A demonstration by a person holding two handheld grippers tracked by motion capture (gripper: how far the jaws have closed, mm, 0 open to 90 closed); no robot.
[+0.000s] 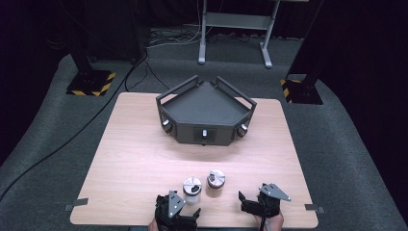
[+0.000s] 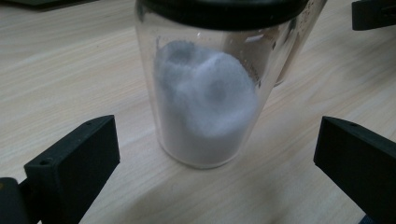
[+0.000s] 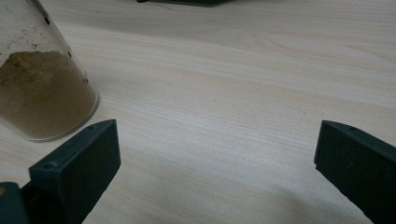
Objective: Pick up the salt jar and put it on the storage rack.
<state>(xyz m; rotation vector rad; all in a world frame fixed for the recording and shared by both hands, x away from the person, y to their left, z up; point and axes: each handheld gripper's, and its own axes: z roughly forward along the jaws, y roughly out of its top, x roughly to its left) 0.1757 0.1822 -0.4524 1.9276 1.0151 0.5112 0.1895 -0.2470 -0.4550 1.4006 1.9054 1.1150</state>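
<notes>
High view: a light wooden tabletop (image 1: 144, 144) occupies the centre of the frame, standing on grey carpet. At the upper centre of the tabletop sits a dark grey angular tray with raised rails and three small knobs on its front faces (image 1: 206, 113). In the lower centre stand two small jars, upright and just beside each other without visible contact: a clear glass jar of white powder with a silver-topped lid (image 1: 192, 191), lower and to the left, and a clear glass jar of brown powder with a silver-topped lid (image 1: 215, 183), slightly higher and to the right. The left hand-held gripper (image 1: 185, 211) lies at the bottom edge, just below the white-powder jar; the right hand-held gripper (image 1: 244, 201) lies at the lower right, near the brown-powder jar but apart from it.

Left gripper view: the white-powder jar (image 2: 205, 102) stands in the centre of the frame, between the two black jaws of the left hand-held gripper (image 2: 215, 154), which are spread wide and touch neither side of the glass. The powder is heaped unevenly against the wall. Part of the brown-powder jar (image 2: 299, 32) is visible behind, at the upper right.

Right gripper view: the jaws of the right hand-held gripper (image 3: 217, 154) are spread wide over bare wood, holding nothing. The brown-powder jar (image 3: 42, 88) stands at the upper left of the frame, just beyond the left-hand jaw and outside the gap.
</notes>
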